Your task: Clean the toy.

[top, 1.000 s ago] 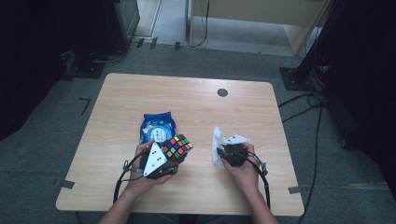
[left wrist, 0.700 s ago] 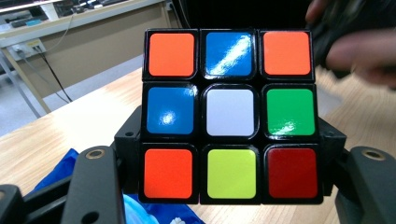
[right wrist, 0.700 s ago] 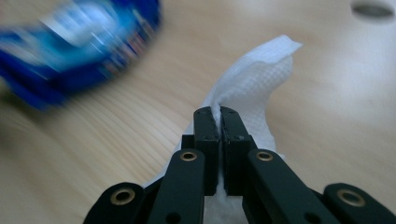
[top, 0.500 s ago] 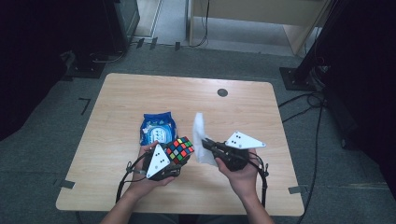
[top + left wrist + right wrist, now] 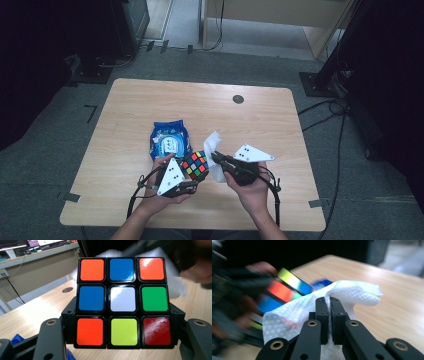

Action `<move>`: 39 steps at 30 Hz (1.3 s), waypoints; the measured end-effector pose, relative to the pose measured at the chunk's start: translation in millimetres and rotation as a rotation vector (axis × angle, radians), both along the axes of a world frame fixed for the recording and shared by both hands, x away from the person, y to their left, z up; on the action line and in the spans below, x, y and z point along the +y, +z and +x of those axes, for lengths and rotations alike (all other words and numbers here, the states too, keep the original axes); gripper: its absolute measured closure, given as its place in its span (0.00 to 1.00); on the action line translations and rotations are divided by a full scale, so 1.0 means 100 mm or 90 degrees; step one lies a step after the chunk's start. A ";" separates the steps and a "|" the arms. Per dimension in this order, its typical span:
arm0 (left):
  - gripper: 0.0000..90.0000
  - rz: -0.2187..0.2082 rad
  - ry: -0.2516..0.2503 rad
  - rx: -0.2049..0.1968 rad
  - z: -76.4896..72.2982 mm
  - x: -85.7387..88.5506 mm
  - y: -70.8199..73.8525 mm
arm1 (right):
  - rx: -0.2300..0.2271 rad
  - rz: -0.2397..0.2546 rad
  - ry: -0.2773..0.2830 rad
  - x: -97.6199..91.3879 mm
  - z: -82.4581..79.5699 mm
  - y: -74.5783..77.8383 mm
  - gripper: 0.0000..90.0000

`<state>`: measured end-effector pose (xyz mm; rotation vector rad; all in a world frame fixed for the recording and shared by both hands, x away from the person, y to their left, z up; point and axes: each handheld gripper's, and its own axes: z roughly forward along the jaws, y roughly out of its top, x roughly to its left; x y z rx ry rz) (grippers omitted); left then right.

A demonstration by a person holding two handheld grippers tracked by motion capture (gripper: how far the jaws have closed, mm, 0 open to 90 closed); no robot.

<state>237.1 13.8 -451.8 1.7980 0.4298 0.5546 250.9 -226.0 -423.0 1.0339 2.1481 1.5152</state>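
One puzzle cube, held off table near its near edge, clamped between fingers of left gripper; nine coloured tiles face left gripper view. One white wipe, pinched in nearly closed fingers of right gripper, hangs just right of cube, touching it. One blue wipe packet lies flat on table, just beyond cube. Two grippers, one per hand.

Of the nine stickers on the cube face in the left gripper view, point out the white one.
The white sticker is the centre square of the multicoloured puzzle cube; it sits between the blue and green squares, below blue and above yellow.
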 end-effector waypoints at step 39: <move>0.38 -0.005 0.014 0.015 0.07 0.09 0.00 | 0.079 -0.052 -0.176 -0.59 0.34 -0.45 0.97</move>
